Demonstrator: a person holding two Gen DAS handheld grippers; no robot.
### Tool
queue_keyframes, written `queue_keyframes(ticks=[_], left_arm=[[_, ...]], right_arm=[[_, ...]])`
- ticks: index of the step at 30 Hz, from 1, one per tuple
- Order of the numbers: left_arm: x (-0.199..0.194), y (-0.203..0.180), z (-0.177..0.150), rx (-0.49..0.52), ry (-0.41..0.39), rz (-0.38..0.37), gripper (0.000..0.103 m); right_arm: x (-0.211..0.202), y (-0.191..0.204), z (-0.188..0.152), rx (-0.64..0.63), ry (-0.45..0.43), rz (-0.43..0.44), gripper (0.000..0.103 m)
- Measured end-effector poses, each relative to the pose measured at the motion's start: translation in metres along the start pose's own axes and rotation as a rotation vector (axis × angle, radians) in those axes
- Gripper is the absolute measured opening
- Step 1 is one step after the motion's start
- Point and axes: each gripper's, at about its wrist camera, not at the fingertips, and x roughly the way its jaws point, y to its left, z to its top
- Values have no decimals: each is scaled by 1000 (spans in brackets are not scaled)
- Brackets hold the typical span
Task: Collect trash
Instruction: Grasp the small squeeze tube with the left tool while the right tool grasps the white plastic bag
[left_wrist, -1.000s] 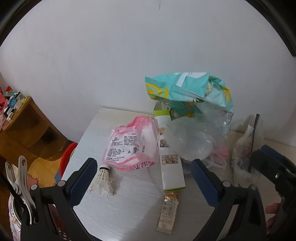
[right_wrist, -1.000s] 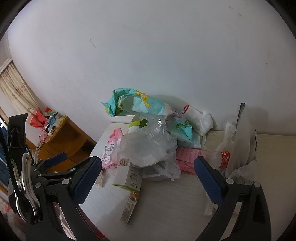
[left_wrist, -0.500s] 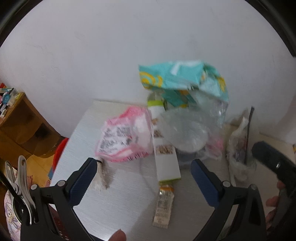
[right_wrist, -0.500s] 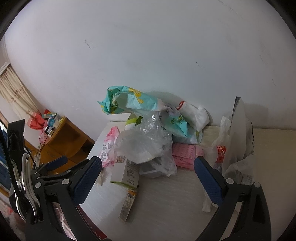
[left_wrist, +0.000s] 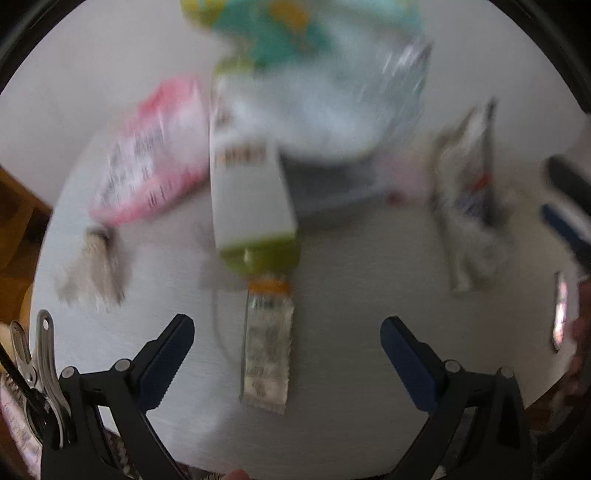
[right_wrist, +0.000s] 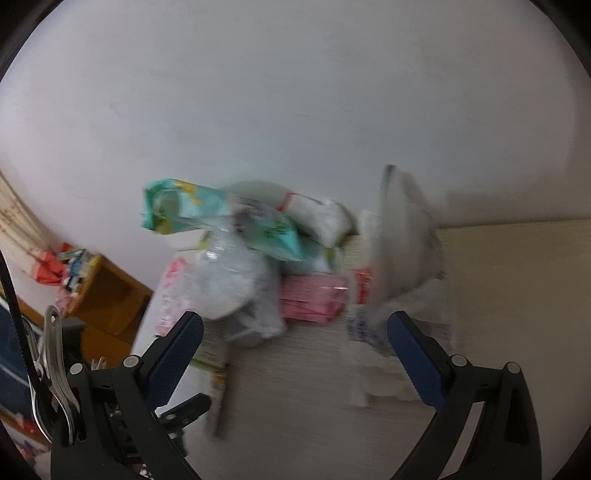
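**Left gripper lines up on a flat sachet as desk clear-up begins**

The left gripper (left_wrist: 287, 345) hangs spread wide and empty over a pale desk (left_wrist: 369, 295), its blue pads straddling a small flat sachet (left_wrist: 266, 350) that lies lengthwise between them, just below the green end of a white carton (left_wrist: 251, 192). The right gripper (right_wrist: 295, 345) is likewise wide open and carries nothing; it faces the main heap of rubbish against the wall, where a teal bag (right_wrist: 207, 210) sits on top of a clear plastic bag (right_wrist: 229, 273) and a pink packet (right_wrist: 310, 299).

The sachet looks to be the piece in hand. It lies flat on the desk, so a clean pick likely means bringing the pads right down to the surface on either long edge and closing slowly, so the thin film buckles upward into the grip rather than sliding out. Keeping clear of the carton, which sits just beside the sachet's orange-banded end, should avoid dragging it along.

Both views are smeared by motion: print on the pink pouch (left_wrist: 147, 166) and the carton cannot be read, and the pale, feathery object (left_wrist: 92, 273) at the desk's left edge is hard to identify. No bin or collection bag can be made out. What lies under the plastic heap is hidden.
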Motion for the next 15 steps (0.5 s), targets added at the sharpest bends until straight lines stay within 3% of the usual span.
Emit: queue_keyframes(ticks=[1, 3, 7, 13, 15], left_arm=[[8, 2, -2, -16, 25, -7, 93], [21, 5, -6, -39, 55, -6, 91], [31, 0, -13, -16, 59, 26, 91], [48, -15, -19, 1, 40, 61, 92], [49, -17, -19, -8, 38, 61, 92]], right_arm=[[1, -3, 0, 2, 1, -18, 102], [3, -10, 0, 0, -2, -77, 102], [3, -23, -1, -26, -37, -228, 102], [34, -46, -9, -75, -5, -418, 102], [50, -49, -12, -104, 22, -441, 102]])
